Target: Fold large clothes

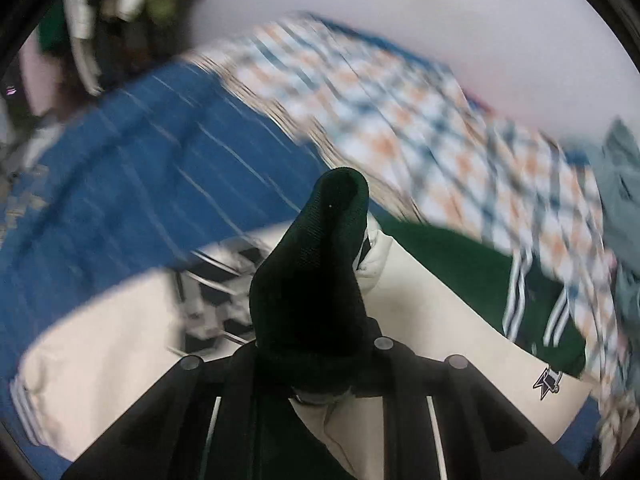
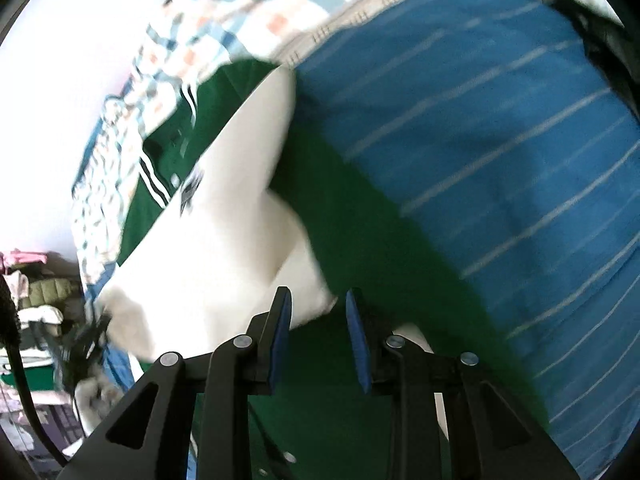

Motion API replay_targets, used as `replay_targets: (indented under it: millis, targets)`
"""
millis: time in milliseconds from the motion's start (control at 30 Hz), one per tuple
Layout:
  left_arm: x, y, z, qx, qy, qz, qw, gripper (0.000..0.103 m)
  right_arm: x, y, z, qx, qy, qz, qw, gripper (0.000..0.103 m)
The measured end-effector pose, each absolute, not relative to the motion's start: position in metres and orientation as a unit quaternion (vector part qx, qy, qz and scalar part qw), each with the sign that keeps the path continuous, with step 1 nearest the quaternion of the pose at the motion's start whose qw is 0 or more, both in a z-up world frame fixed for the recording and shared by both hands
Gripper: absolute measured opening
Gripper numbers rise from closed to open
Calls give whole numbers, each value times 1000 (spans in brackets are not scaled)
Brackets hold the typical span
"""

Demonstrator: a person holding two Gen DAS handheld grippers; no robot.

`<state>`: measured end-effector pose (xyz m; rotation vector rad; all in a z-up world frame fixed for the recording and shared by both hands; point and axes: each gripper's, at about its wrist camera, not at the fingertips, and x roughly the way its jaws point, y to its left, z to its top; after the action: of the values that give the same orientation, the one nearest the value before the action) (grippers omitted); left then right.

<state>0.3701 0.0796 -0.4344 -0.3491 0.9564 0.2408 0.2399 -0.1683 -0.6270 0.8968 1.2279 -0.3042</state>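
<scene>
Lying under everything is a blue striped sheet (image 2: 500, 128), with a checked blanket (image 1: 420, 120) at 1 o'clock in the left view. Clothes (image 1: 120, 0) are hanging at 11 o'clock by the white wall (image 1: 440, 8). The green and white jacket (image 2: 224, 216) is spreading over the sheet. The left gripper (image 1: 320, 320) is pinching a fold of it (dark green cloth is covering its fingers). The right gripper (image 2: 318, 320) is hovering with its blue pads (image 2: 280, 344) apart, holding nothing.
</scene>
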Motion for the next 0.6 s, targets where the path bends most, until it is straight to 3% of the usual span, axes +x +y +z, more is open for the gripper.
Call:
replay_targets:
  millis: [133,267,367,400,467,500,600]
  targets:
    - [366,104,-449,-177,482,132,848,13,278,-149,-643,391,559,-108,723,30]
    - [361,109,-478,-175,515,139,828,13,332,-111,-731,306,660,-119,676,29]
    - [364,107,-482,-173,514,133,830,13,345,-87,-718,274,656,-121,693,31]
    - [363,106,-480,-172,512,129,832,13,344,-82,-707,274,638,-110,711,33]
    - [363,102,-475,-158,508,122,838,14,335,-71,-686,289,595,-115,741,53]
    - [364,101,-472,-152,506,119,841,14,331,-70,-683,290,585,-125,747,68]
    - [368,100,-466,-144,501,114,846,14,350,-65,-684,287,582,-126,750,69]
